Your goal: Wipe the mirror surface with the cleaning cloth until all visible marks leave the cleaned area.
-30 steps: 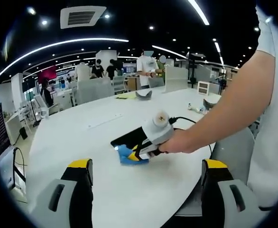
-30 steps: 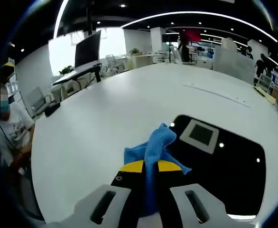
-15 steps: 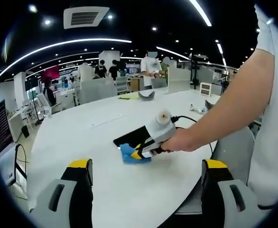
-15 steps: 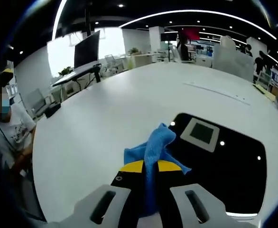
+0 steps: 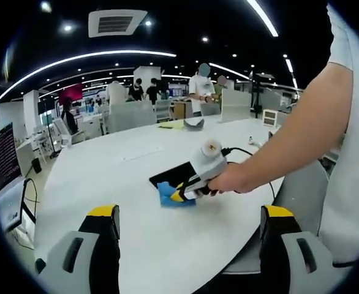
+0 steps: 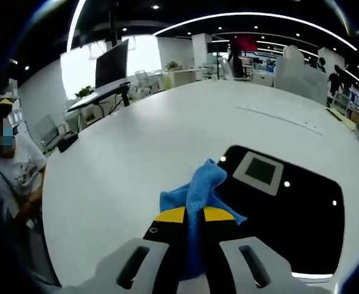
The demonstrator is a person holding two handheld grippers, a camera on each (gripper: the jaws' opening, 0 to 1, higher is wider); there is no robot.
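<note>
Right tongs (image 6: 193, 215), clenched on the blue cloth (image 6: 202, 187), stay parked at the mirror's (image 6: 290, 205) near-left edge while the left tongs (image 5: 188, 245) hang released, so wiping hasn't advanced.

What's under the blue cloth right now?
The cloth, pinched in the right tongs, lies over the mirror's near edge and the white table. Any marks beneath it are covered.

You have one mirror (image 6: 283, 202) and one cloth (image 6: 201, 190) on one table (image 6: 136, 141). You hold two grippers: the left (image 5: 188, 245) and the right (image 6: 195, 236). One monitor (image 6: 112, 64) stands at the far side, and one seated person (image 6: 14, 171) is beside the table.
</note>
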